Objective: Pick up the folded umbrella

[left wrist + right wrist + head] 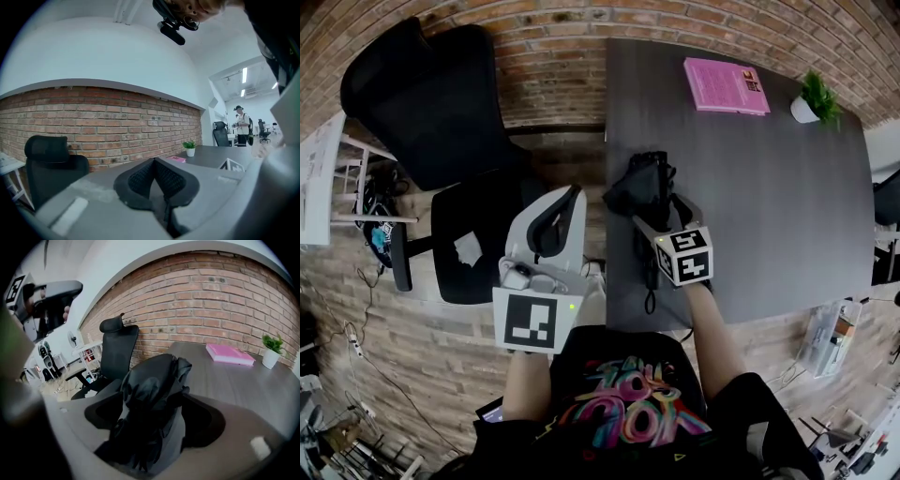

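The folded black umbrella (642,187) lies crumpled near the left front corner of the dark grey table (787,216). My right gripper (661,208) is down over it, pointing away from me. In the right gripper view the umbrella (150,394) fills the space between the widely spread jaws of the right gripper (154,420), and the pads do not clamp it. A black strap (649,281) trails toward the table's front edge. My left gripper (555,217) hangs off the table's left side, and in its own view this left gripper (152,180) is shut on nothing.
A pink book (727,84) and a small potted plant (816,98) sit at the table's far end by the brick wall. A black office chair (431,103) stands left of the table, under my left gripper. A person (242,124) stands far off.
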Available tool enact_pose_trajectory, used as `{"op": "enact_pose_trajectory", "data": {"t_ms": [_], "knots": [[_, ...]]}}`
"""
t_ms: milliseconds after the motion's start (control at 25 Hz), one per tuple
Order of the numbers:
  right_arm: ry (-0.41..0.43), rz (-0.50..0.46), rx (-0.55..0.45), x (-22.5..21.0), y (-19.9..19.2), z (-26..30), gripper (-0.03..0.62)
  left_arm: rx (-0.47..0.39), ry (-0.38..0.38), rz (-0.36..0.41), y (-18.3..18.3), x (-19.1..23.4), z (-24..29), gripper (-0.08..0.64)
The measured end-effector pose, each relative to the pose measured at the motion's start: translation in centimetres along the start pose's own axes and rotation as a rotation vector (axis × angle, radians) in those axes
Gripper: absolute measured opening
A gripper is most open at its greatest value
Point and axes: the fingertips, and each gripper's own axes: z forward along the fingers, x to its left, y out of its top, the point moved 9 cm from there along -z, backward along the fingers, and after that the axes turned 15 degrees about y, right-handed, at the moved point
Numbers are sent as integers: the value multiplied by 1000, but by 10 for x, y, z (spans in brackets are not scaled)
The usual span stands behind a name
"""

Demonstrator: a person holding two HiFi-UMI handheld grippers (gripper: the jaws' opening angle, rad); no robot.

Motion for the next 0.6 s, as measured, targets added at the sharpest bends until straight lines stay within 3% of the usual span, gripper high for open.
{"op": "enact_pose_trajectory", "data": {"t_ms": [600], "knots": [[79, 85, 166, -15, -3, 41, 405, 12, 30, 3, -4, 8, 5, 2]]}}
